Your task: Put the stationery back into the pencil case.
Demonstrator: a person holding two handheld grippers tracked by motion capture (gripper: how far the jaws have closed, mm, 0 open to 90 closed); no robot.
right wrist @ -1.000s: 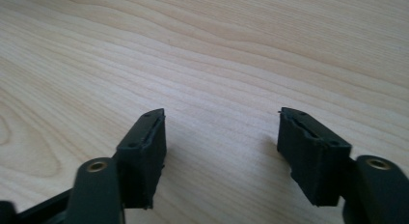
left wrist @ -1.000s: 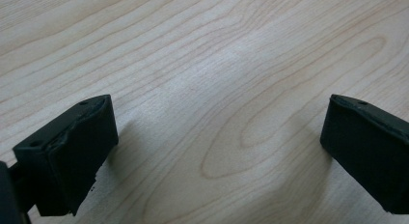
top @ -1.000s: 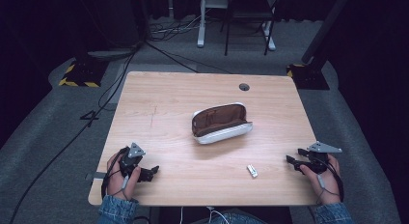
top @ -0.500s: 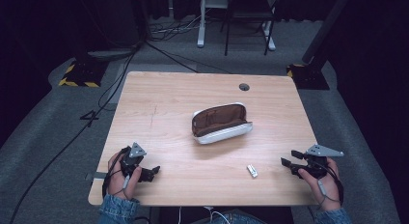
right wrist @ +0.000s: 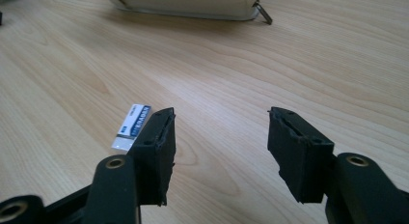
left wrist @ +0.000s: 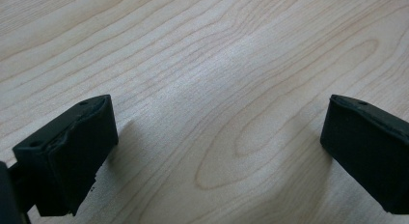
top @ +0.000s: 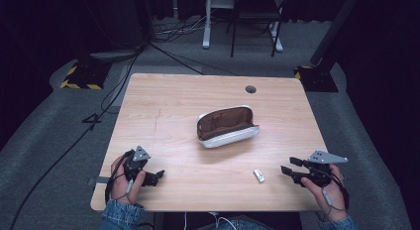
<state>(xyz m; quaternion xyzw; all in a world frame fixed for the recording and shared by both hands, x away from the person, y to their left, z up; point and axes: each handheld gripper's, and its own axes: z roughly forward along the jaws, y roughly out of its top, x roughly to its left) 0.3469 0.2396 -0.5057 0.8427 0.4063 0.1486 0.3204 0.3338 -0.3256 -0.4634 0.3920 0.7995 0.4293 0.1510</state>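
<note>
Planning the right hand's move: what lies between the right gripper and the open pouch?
In the high view, a small white eraser lies on bare table between right gripper and pouch.

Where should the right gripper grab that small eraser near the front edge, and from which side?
Grip the eraser across its two long sides, coming down from above. It lies flat on the table, a short white block with a blue label, so only the narrow width fits between jaws. The right gripper is open and beside it, the eraser just off its left jaw in the right gripper view; likely shift left, then close.
</note>
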